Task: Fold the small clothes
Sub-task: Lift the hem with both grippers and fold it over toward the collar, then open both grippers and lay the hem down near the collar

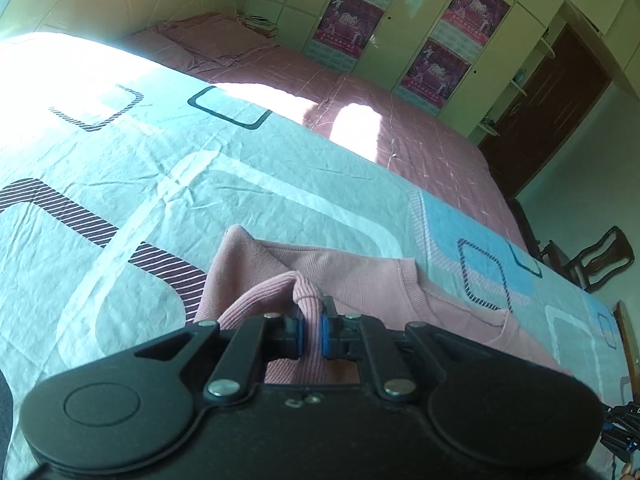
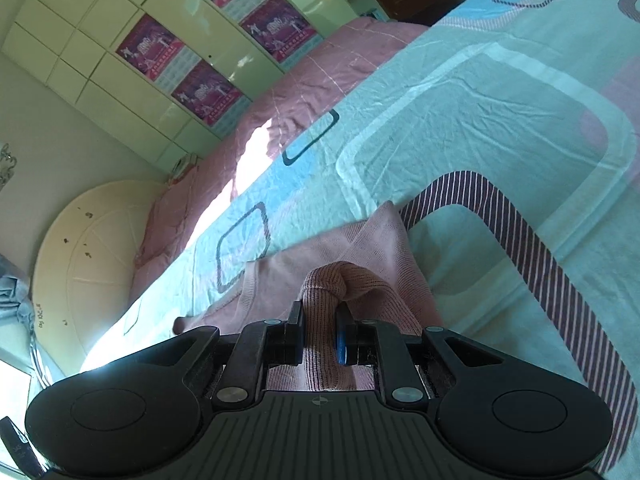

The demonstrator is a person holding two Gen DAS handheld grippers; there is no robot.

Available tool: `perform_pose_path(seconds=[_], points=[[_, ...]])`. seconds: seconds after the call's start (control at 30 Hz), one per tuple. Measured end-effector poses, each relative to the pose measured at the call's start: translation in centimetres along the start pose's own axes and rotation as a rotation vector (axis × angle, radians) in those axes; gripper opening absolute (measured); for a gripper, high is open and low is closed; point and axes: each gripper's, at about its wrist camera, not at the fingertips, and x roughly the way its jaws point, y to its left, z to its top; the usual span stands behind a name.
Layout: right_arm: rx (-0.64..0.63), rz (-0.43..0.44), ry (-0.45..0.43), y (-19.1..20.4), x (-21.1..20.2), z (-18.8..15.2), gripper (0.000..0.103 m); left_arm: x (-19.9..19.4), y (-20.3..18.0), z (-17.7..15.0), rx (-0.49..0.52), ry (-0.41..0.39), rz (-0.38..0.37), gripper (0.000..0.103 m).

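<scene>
A ribbed pink knit garment [image 1: 360, 280] lay ahead of the black, blue-padded left tool [image 1: 311, 330], on a pale aqua bedspread [image 1: 240, 168] patterned with white, blue and maroon-striped rounded squares; beyond, a pink checked quilt [image 1: 360, 100].

My left gripper [image 1: 311, 330] was matt black plastic with bright metal rivets and blue pads; my right gripper [image 2: 320, 334] likewise. Both pinched the pink sweater [image 1: 360, 280], a soft ribbed knit. The bedsheet [image 1: 240, 184] was creased printed cotton. The wardrobe doors [image 2: 120, 80] looked glossy.
</scene>
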Motion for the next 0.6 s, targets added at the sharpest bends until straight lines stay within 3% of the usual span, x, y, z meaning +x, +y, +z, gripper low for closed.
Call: perform_pose_path(seconds=[0.07, 0.1, 0.13, 0.17, 0.23, 0.37, 0.43, 0.6], points=[[0.004, -0.013, -0.011, -0.5, 0.6, 0.5, 0.018, 0.9, 0.4, 0.1, 0.005, 0.017, 0.016, 0.022], [0.008, -0.011, -0.022, -0.6, 0.6, 0.7, 0.026, 1.1, 0.8, 0.2, -0.007, 0.025, 0.001, 0.024], [0.006, -0.007, -0.037, -0.8, 0.4, 0.9, 0.029, 1.0, 1.4, 0.4, -0.027, 0.025, -0.011, 0.035], [-0.006, 0.000, -0.052, -0.9, 0.2, 1.1, 0.029, 0.7, 2.0, 0.7, -0.050, 0.009, -0.017, 0.056], [-0.039, 0.001, -0.072, -0.9, -0.2, 1.5, 0.030, -0.5, 3.1, 1.1, -0.082, -0.053, -0.018, 0.073], [-0.134, 0.021, -0.134, -0.7, -0.5, 2.5, 0.035, -2.3, 4.0, 1.9, -0.008, -0.079, -0.044, 0.072], [-0.183, 0.025, -0.140, -0.3, -0.2, 2.6, 0.060, -2.0, 3.2, 1.7, 0.086, -0.058, -0.054, 0.072], [-0.358, 0.007, -0.036, 1.5, 3.4, 1.2, 0.062, 1.2, 0.1, 0.3, 0.265, 0.006, -0.049, 0.069]])
